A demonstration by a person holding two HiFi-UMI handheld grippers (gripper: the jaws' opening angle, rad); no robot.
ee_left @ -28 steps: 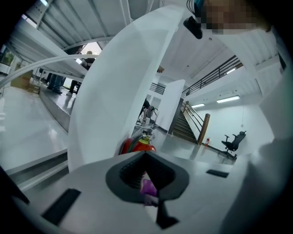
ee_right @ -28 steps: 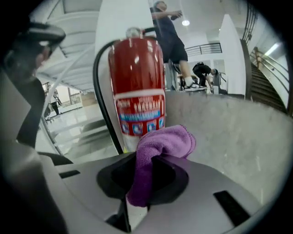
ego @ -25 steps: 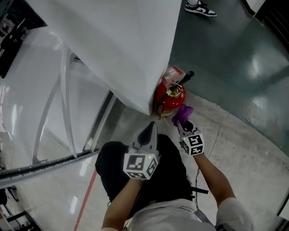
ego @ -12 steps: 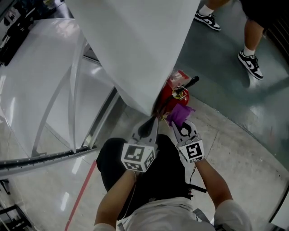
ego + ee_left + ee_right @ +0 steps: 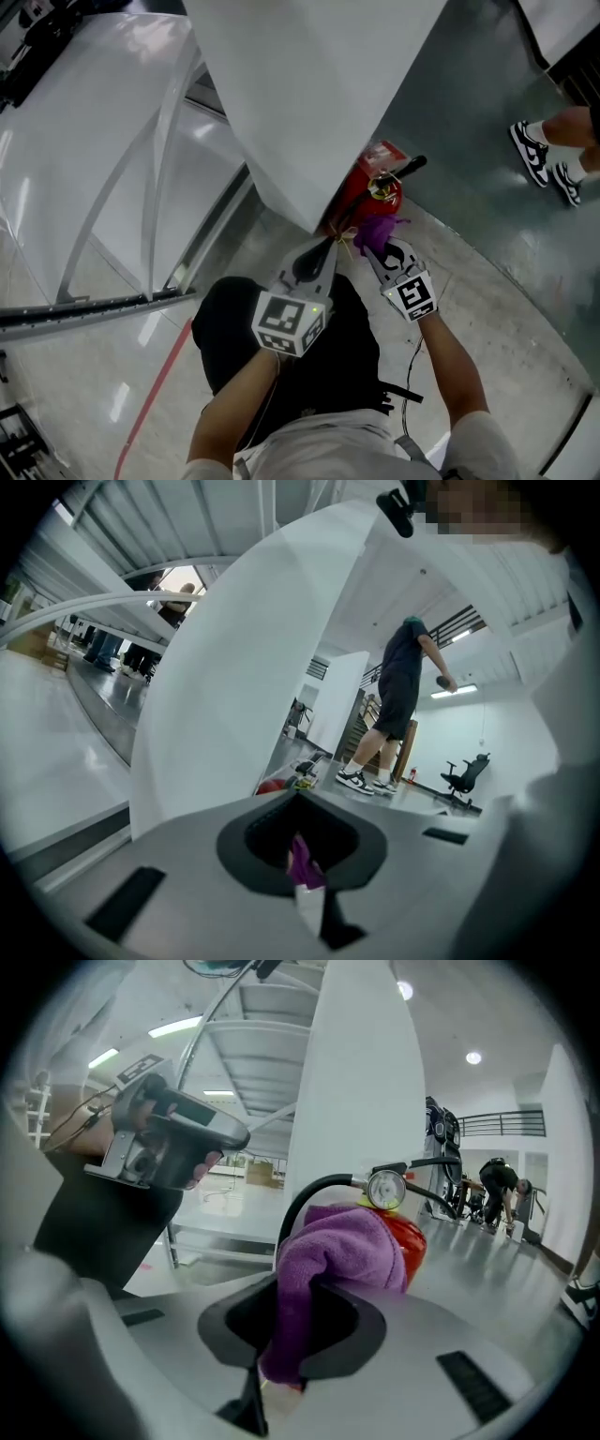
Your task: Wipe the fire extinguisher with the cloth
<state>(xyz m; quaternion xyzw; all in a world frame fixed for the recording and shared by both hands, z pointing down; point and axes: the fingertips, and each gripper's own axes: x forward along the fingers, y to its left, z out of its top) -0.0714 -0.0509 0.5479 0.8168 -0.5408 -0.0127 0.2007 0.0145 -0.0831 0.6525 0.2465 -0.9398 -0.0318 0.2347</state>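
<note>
The red fire extinguisher (image 5: 375, 190) stands on the floor against the corner of a white pillar (image 5: 309, 84). Its gauge (image 5: 385, 1188), black hose (image 5: 305, 1204) and red body (image 5: 415, 1239) fill the right gripper view. My right gripper (image 5: 382, 251) is shut on the purple cloth (image 5: 378, 231), whose bunch (image 5: 342, 1251) rests against the extinguisher just below the gauge. My left gripper (image 5: 323, 251) is shut, its tip beside the cloth and close to the extinguisher's base (image 5: 272, 787). A thin purple sliver (image 5: 302, 860) shows at its jaw seam; I cannot tell what it is.
A person stands on the grey floor beyond the extinguisher (image 5: 403, 691), their shoes at the right edge (image 5: 542, 161). A glass panel with a metal rail (image 5: 94, 305) lies left. A red floor line (image 5: 155, 394) runs past my knee. Another person bends over far right (image 5: 497, 1185).
My right gripper has carried the cloth up from beside the extinguisher's body to just under its gauge. The left gripper followed slightly. The bystander's shoes have moved rightward.
</note>
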